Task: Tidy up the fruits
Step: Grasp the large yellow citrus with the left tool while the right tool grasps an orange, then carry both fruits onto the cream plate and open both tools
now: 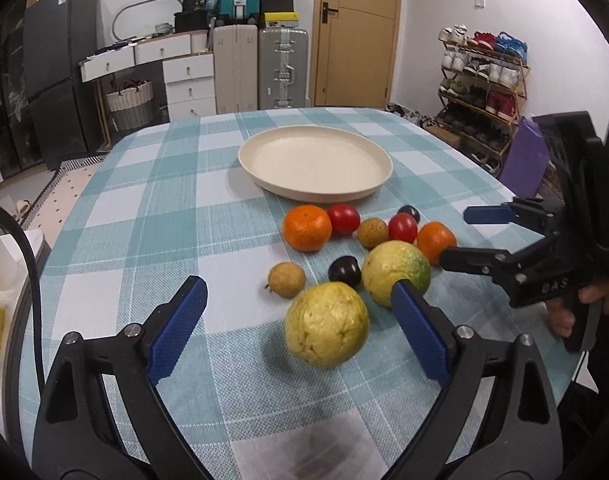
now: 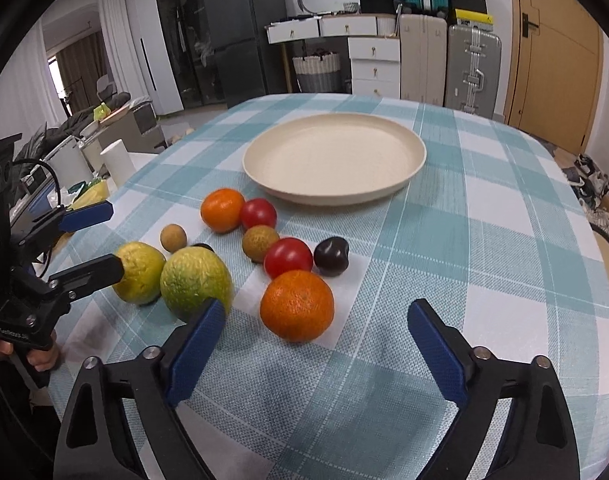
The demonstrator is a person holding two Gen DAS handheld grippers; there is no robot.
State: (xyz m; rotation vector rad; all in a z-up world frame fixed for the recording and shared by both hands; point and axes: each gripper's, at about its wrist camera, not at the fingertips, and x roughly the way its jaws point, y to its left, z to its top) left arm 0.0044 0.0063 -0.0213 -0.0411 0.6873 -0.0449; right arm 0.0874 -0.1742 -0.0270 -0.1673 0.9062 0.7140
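Fruit lies loose on the checked cloth in front of an empty cream plate [image 1: 264, 182] [image 2: 418, 160]. A yellow guava [image 1: 326, 324] sits between the wide-spread fingers of my left gripper [image 1: 298, 284], and neither pad touches it. A greener guava [image 1: 394, 268] lies just right of it. In the right wrist view an orange [image 2: 296, 306] sits just ahead of my right gripper [image 2: 316, 306], which is open and apart from it. Behind lie a second orange [image 2: 222, 210], two tomatoes [image 2: 287, 257], a dark plum [image 2: 331, 256] and two longans [image 2: 259, 243].
The table's edges fall away left and right. A hand holds my right gripper [image 1: 456, 236] at the right of the left wrist view. My left gripper [image 2: 113, 238] shows at the left of the right wrist view. Suitcases, drawers, a fridge and a shoe rack stand beyond the table.
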